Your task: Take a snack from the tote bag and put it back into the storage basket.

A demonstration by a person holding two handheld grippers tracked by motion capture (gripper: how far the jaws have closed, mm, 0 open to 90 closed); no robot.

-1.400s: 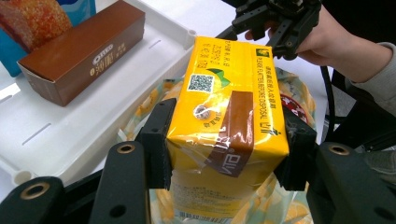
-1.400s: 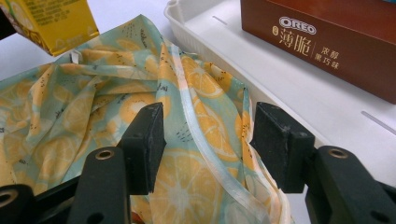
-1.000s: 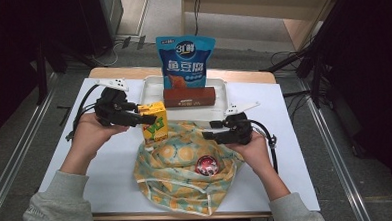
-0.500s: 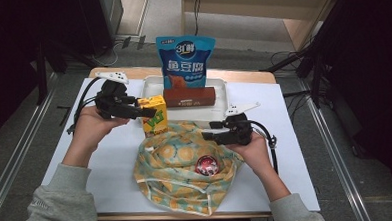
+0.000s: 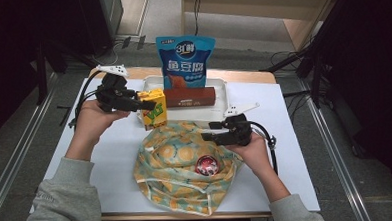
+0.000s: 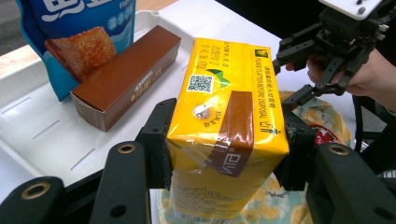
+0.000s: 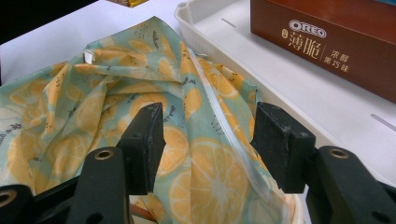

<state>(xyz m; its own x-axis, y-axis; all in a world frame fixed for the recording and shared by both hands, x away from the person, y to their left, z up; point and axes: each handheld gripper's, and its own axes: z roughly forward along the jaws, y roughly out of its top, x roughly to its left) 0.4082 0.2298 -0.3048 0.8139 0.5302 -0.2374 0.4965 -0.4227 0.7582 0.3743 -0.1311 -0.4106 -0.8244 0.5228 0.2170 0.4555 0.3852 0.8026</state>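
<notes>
The left gripper (image 5: 149,105) clamps its fingers on the yellow juice carton (image 6: 227,122), lifted clear, probably to go into the lemon-print bag (image 5: 179,166). The right gripper (image 7: 210,140) has its fingers wide astride the bag's rim, seemingly ready to hold the mouth open.

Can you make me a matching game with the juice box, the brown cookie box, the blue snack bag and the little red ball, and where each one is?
Things:
1. yellow juice box
2. brown cookie box
3. blue snack bag
4. red ball

Places:
A. lying flat in the white tray
B. on the orange-print cloth bag
C. clamped in the left gripper
D. standing upright at the back of the tray

Pairs: 1-C, 2-A, 3-D, 4-B
</notes>
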